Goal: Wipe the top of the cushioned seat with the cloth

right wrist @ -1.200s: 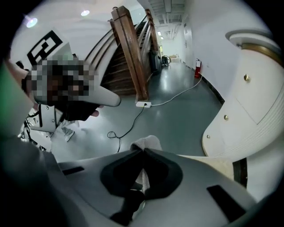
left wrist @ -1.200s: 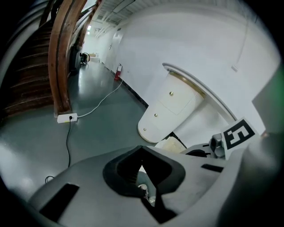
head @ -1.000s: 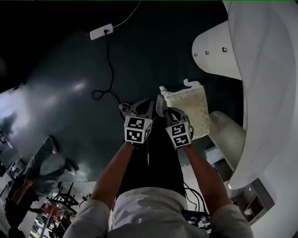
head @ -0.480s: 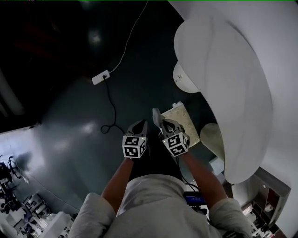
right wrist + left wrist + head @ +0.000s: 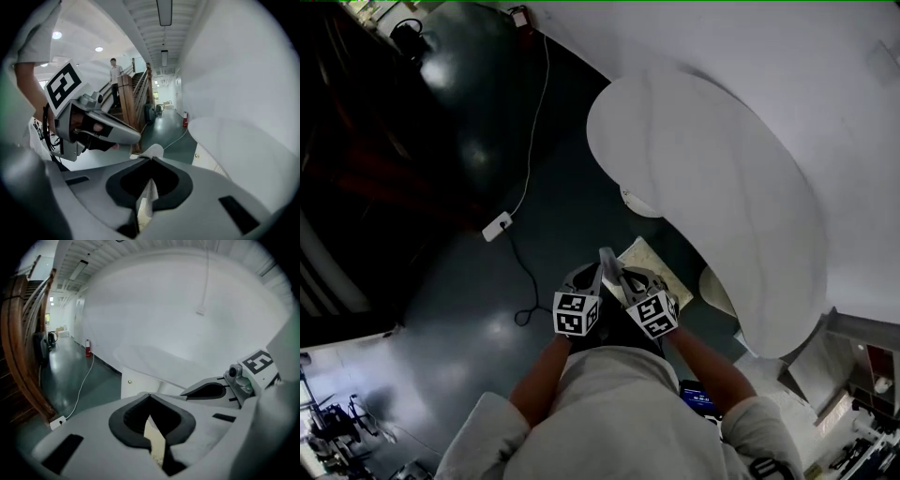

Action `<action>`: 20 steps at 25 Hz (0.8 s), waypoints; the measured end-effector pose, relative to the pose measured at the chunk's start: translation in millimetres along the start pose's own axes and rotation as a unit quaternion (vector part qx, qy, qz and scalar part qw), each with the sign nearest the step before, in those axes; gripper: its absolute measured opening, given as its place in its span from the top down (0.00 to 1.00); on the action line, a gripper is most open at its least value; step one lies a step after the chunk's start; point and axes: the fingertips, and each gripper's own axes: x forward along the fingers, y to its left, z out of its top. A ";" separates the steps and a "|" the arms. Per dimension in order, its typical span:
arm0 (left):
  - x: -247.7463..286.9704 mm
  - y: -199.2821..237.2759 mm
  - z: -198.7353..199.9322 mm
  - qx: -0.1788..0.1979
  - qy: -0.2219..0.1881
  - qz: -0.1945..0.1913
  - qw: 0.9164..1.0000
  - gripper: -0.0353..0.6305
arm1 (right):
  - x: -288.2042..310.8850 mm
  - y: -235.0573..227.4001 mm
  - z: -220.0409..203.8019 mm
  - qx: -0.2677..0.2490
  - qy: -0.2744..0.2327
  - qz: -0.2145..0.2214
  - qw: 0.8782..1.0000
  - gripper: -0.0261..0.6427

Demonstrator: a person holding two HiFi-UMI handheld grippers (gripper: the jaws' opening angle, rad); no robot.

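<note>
The cushioned seat [image 5: 703,178] is a large white oval pad, up and to the right of both grippers; it also shows as the seat [image 5: 159,362] and the seat [image 5: 243,140]. A pale yellow cloth [image 5: 654,265] hangs under my right gripper [image 5: 621,270], which is shut on the cloth [image 5: 149,194], a corner poking past its tips. My left gripper [image 5: 591,274] sits close beside it, jaws meeting at the tip [image 5: 149,395]. A pale strip shows through its slit. Both grippers are short of the seat, over the floor.
A white power strip [image 5: 497,226] with its cable lies on the dark green floor [image 5: 469,309] to the left. A red fire extinguisher [image 5: 520,16] stands by the white wall. A wooden stair railing [image 5: 18,343] rises at left, and a person [image 5: 114,75] stands near the stairs.
The head view has swung up, so the seat now fills the upper right. The two grippers have drawn closer together, with the cloth still hanging from the right one.
</note>
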 end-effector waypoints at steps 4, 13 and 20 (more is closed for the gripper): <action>8.4 -19.9 14.4 0.037 0.014 -0.042 0.998 0.93 | -18.0 -27.9 3.4 0.046 -0.013 -0.067 0.997 0.94; -9.5 -33.5 43.3 0.132 -0.001 -0.153 0.979 0.93 | -49.6 -43.2 4.1 0.147 -0.056 -0.233 0.960 0.94; -61.9 -15.5 29.1 0.168 -0.016 -0.229 0.959 0.93 | -61.1 27.3 3.2 0.186 -0.062 -0.308 0.931 0.94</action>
